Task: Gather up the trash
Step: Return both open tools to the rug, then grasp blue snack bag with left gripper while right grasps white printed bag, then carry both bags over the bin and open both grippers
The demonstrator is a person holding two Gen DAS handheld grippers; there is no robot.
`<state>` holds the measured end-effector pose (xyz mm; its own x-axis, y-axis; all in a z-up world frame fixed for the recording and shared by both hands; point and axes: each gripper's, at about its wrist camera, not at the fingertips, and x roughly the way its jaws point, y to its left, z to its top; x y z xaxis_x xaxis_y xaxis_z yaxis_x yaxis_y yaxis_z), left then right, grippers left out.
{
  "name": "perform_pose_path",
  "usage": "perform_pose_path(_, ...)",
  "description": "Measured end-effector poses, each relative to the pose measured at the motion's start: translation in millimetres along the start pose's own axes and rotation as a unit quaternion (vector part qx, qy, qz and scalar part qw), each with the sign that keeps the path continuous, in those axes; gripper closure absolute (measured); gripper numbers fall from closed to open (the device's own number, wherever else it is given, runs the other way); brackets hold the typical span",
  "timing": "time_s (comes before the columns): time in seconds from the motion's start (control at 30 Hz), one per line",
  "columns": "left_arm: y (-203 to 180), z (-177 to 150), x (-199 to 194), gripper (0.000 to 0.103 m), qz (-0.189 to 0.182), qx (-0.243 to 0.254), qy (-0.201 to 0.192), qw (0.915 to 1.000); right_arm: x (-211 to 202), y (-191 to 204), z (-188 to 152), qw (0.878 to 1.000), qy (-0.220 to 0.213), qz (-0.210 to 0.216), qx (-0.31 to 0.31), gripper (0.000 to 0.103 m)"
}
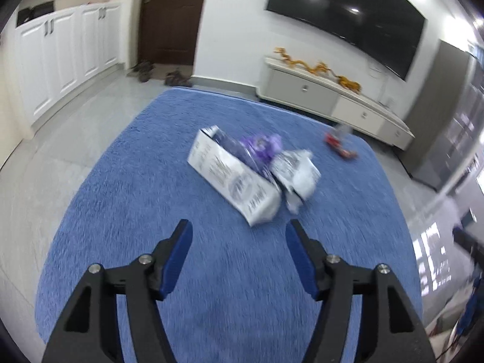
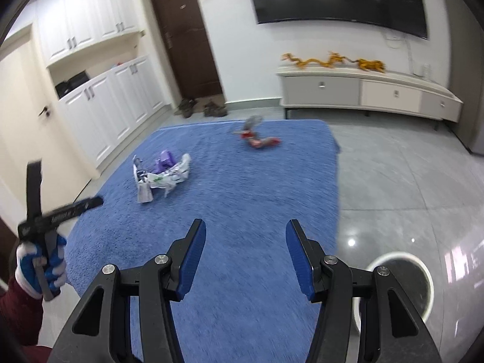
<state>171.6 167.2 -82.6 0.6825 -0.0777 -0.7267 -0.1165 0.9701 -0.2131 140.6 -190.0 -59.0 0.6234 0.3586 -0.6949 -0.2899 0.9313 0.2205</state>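
Nothing looks collected yet. The left gripper (image 1: 239, 230) and right gripper (image 2: 245, 230) both gape wide and empty above the blue rug (image 2: 272, 175), where the carton (image 1: 233, 178), crumpled wrappers (image 1: 295, 171) and red wrapper (image 2: 260, 139) lie; the bin (image 2: 402, 284) waits beside it.

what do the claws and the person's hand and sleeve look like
Both the left claw and the right claw have black angular arms with triangular cut-outs, silver round bolts at the joints, and flat ribbed blue pads. The left hand wears a white glove with blue palm coating, above a dark red sleeve.
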Motion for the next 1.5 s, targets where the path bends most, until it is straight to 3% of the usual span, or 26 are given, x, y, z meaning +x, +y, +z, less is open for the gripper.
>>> perform_pose_path(0.2, 8, 57, 57, 0.037, 0.046, -0.064, 0.021, 0.9967, 55, 21, 28, 0.998, 0.025, 0.039, -0.033, 0.049)
perform_pose_path(0.4, 18, 76, 105, 0.037, 0.082, -0.104, 0.051, 0.9898, 118, 41, 50, 0.995, 0.051, 0.078, -0.035, 0.049)
perform_pose_path(0.6, 30, 62, 115, 0.039, 0.068, -0.107, 0.063, 0.9899, 180, 61, 66, 0.99, 0.082, 0.116, -0.01, 0.049)
perform_pose_path(0.67, 42, 52, 113, 0.047, 0.067, -0.117, 0.069, 0.9885, 198, 67, 72, 0.988, 0.09, 0.126, -0.003, 0.049)
perform_pose_path(0.73, 55, 45, 110, 0.048, 0.038, -0.134, 0.07, 0.9877, 215, 76, 76, 0.986, 0.098, 0.136, 0.005, 0.049)
perform_pose_path(0.8, 61, 43, 103, 0.058, 0.019, -0.138, 0.062, 0.9883, 232, 83, 78, 0.983, 0.109, 0.144, 0.013, 0.049)
perform_pose_path(0.87, 65, 40, 98, 0.061, 0.001, -0.144, 0.06, 0.9878, 247, 88, 78, 0.981, 0.123, 0.149, 0.022, 0.05)
perform_pose_path(0.97, 70, 33, 93, 0.066, -0.025, -0.157, 0.057, 0.9856, 265, 94, 75, 0.977, 0.139, 0.157, 0.038, 0.06)
perform_pose_path(1.0, 71, 29, 91, 0.068, -0.034, -0.162, 0.053, 0.9848, 271, 95, 73, 0.976, 0.147, 0.155, 0.044, 0.072)
perform_pose_path(1.03, 72, 27, 89, 0.077, -0.041, -0.165, 0.051, 0.9842, 275, 96, 71, 0.975, 0.152, 0.155, 0.051, 0.076)
perform_pose_path(1.07, 73, 24, 87, 0.088, -0.054, -0.168, 0.051, 0.983, 277, 95, 70, 0.974, 0.152, 0.157, 0.059, 0.079)
perform_pose_path(1.13, 73, 19, 77, 0.088, -0.062, -0.169, 0.044, 0.9828, 273, 94, 68, 0.974, 0.148, 0.158, 0.065, 0.09)
perform_pose_path(1.3, 58, 12, 42, 0.088, -0.074, -0.125, 0.018, 0.9892, 243, 89, 62, 0.979, 0.133, 0.146, 0.046, 0.095)
perform_pose_path(1.5, 32, -2, -3, 0.088, -0.074, -0.063, -0.007, 0.9952, 175, 70, 42, 0.985, 0.105, 0.133, 0.033, 0.096)
